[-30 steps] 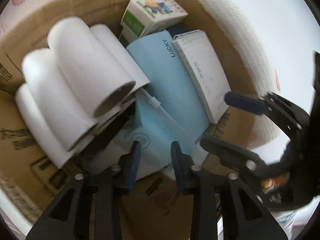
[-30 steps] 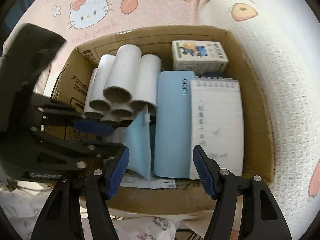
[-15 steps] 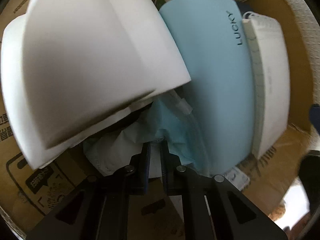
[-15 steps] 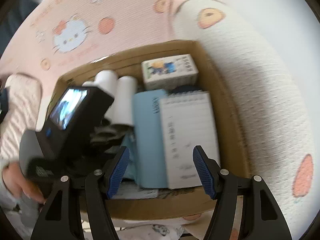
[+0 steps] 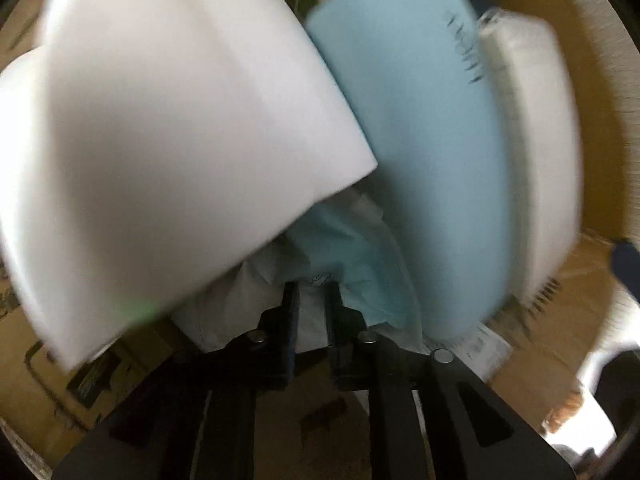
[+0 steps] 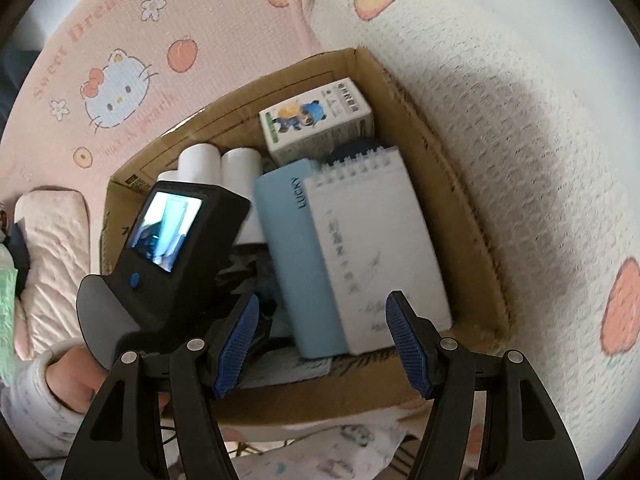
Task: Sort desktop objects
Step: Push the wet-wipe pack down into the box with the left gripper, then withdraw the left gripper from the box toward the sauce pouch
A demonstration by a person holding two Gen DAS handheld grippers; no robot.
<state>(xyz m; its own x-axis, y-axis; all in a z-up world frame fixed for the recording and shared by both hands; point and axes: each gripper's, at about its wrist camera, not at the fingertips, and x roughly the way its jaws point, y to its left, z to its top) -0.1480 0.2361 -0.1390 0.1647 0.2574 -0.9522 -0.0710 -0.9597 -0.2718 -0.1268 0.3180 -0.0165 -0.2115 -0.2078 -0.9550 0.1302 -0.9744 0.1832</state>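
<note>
Left claw (image 5: 311,296) steeply nose-down inside cardboard box (image 6: 476,216)

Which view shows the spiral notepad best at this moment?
The right wrist view: the spiral notepad lies face-up in the cardboard box, with binding and handwriting visible. The left wrist view gives only a blurred white sliver of it at the right.

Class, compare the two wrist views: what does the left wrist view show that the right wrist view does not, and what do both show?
Left only: crumpled pale blue and white packet between the left tongs, whose jaws are opening.
Right only: pink cartoon-cat blanket, small white panda-print box, open right tongs.
Both: white paper rolls, light blue LUCKY case, spiral notepad, cardboard box.
</note>
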